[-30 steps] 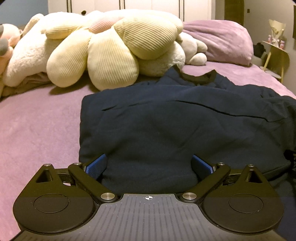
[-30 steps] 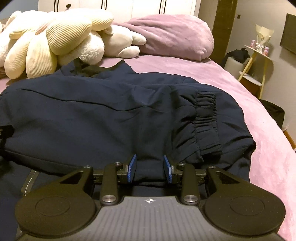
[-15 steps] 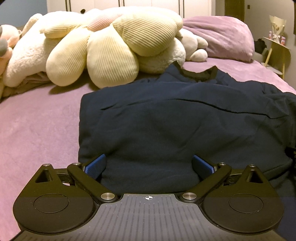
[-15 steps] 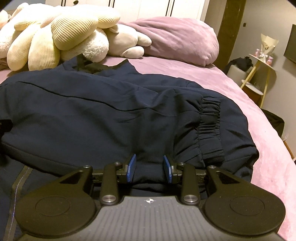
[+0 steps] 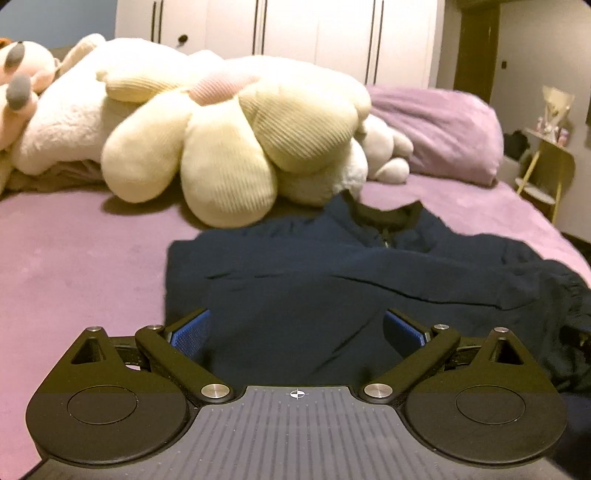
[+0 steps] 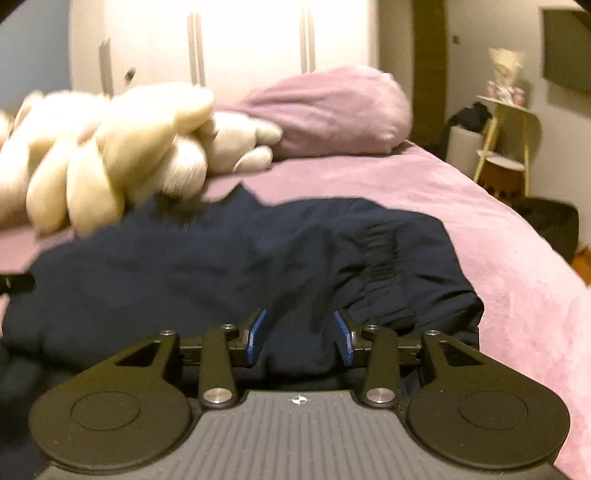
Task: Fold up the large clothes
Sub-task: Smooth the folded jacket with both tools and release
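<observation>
A dark navy jacket [image 5: 332, 280] lies folded on the pink bed [image 5: 74, 258], its collar [image 5: 384, 214] at the far side. My left gripper [image 5: 297, 330] hangs open and wide over the jacket's near left part, its blue pads [image 5: 192, 330] clear of the cloth. In the right wrist view the same jacket [image 6: 221, 266] shows a gathered elastic cuff [image 6: 380, 254] on its right side. My right gripper [image 6: 300, 338] is over the near edge with its jaws opening. Dark cloth lies between the pads, which do not press on it.
A cream flower cushion [image 5: 236, 140] and white plush toys [image 5: 74, 118] are piled behind the jacket. A purple pillow [image 5: 436, 133] lies at the back right. A yellow side table [image 5: 546, 162] stands past the bed's right edge, and white wardrobe doors [image 5: 295, 33] close the back.
Both grippers have risen, so the jacket sits lower and farther in each view. The right gripper's pads have spread apart from the fold they were closed on. The left stays wide open.
</observation>
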{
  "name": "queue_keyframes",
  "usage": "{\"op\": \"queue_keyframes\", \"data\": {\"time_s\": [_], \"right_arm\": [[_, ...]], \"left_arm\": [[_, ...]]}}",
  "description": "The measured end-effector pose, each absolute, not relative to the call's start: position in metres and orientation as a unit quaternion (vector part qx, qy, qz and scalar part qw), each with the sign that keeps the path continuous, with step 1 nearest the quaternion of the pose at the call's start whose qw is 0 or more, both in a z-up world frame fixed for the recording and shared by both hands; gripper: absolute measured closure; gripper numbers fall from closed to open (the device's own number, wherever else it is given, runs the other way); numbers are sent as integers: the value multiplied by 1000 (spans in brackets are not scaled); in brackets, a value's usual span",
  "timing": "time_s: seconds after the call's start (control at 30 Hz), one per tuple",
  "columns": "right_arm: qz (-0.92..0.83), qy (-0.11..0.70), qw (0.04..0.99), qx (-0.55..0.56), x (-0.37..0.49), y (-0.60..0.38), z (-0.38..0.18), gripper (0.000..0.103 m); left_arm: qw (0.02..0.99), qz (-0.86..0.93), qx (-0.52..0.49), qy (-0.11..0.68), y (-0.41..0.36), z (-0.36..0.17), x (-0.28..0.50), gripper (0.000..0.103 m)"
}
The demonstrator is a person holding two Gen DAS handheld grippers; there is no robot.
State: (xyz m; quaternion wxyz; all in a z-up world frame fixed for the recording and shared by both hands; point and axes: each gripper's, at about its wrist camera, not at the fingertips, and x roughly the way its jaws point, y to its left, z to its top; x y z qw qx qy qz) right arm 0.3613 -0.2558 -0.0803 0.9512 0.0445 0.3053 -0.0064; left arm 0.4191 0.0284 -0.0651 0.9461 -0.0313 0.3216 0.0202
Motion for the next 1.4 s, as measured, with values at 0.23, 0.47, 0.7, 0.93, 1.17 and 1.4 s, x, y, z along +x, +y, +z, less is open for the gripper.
{"op": "queue_keyframes", "data": {"time_s": [0.23,0.47,0.7,0.93,1.17,1.4], "right_arm": [[-35,314,949,-23,406,-240,-99,91],[-30,329,942,-65,425,-255,-132,103],[-25,310,949,-40,373,-255,-100,103],[-23,352,933,-66,378,-259,-118,103],[-20,359,932,54,312,-302,-75,65],[-50,417,885,200,149,-391,-82,54]], "left_arm": [[934,37,13,355,19,-112,438,1],[926,53,16,373,21,-100,441,0],[922,75,19,380,41,-106,413,0],[904,76,-50,418,67,-99,411,0],[914,-12,-63,400,105,-69,293,0],[887,28,-123,445,160,-78,162,0]]}}
